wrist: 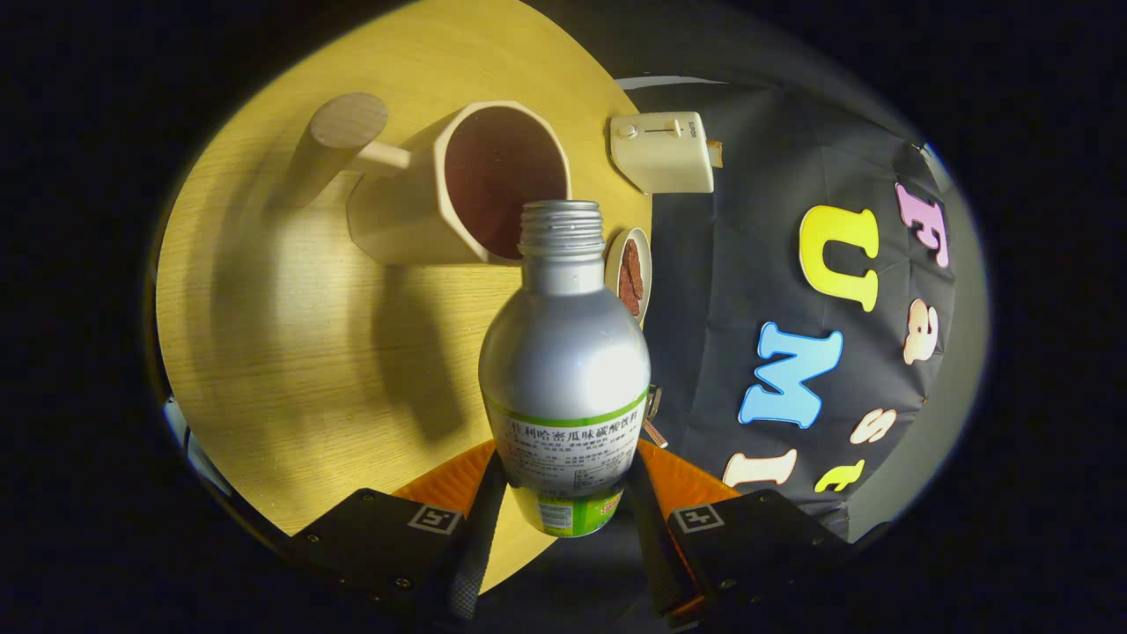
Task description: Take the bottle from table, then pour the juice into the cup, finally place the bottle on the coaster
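Surface: round wooden table [290, 352], pale yellow grain, lit from above, seen rotated; dark cloth wall of the booth beside it, toward 3 o'clock from the bottle.

Gripper [563, 519]: clenched on the bottle; both fingers pressing on the lower body, one from each side, over the label zone.

Fingers [480, 528]: dark, ribbed on the inner faces; square printed markers on the two blocks behind them.

Bottle [563, 370]: silver metal, no cap, threaded neck open; held between the fingers, its neck pointing away from the gripper; white and green label around the lower part; base between the fingers, just above the table edge.

Bottle mouth: reaching the rim of the cup, overlapping its near edge at about 5 o'clock of the cup opening.

Cup [467, 189]: cream colour, faceted walls, straight wooden handle with a round end sticking out toward 9 o'clock; standing on the table beyond the bottle, toward 11 o'clock from the bottle neck; inside looks dark reddish, liquid level cannot be told.

Small dish [636, 275]: light rim, brown pieces inside; just beside the bottle shoulder, toward 1 o'clock, near the table edge.

Toaster [665, 151]: cream box with a knob and a slider on the side; beyond the dish, toward 1 o'clock from the bottle mouth, near the cup but apart.

Shadows: dark shape of bottle and cup falling on the table, toward 9 o'clock from the bottle.
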{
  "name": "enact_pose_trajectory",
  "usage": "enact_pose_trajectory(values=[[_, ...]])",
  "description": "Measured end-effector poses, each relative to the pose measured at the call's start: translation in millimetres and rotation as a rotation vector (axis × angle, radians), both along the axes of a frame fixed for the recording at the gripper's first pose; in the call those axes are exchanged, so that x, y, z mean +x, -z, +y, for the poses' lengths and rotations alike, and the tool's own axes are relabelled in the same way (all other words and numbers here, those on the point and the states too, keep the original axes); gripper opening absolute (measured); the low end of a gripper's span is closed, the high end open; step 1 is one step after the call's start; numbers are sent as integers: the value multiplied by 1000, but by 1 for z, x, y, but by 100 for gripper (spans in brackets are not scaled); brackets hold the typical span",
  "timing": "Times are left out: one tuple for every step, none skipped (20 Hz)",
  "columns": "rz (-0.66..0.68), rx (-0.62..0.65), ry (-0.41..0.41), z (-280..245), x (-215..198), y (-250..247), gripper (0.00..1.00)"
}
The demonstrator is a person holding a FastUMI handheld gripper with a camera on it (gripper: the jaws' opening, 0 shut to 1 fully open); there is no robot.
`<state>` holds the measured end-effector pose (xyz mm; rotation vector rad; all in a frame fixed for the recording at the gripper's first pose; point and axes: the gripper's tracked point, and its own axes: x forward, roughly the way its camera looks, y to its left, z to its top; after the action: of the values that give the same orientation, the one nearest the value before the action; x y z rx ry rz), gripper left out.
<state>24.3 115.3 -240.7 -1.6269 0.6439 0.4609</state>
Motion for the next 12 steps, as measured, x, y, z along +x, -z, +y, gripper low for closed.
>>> enact_pose_trajectory(values=[[-2, -12, 1, -1, 2, -2, 72], [-3, -24, 2, -1, 4, -3, 72], [-2, -40, 1, -2, 6, -5, 72], [1, -54, -4, -2, 9, -5, 72], [4, -68, -11, -1, 11, -6, 72], [9, -82, -15, -1, 10, -6, 72], [14, -94, -19, -1, 10, -7, 72], [19, -107, -21, -2, 11, -7, 72], [22, -121, -23, -3, 11, -8, 72], [22, -133, -27, -2, 13, -8, 72], [23, -139, -33, -1, 14, -10, 72], [23, -146, -36, -1, 13, -10, 72]])
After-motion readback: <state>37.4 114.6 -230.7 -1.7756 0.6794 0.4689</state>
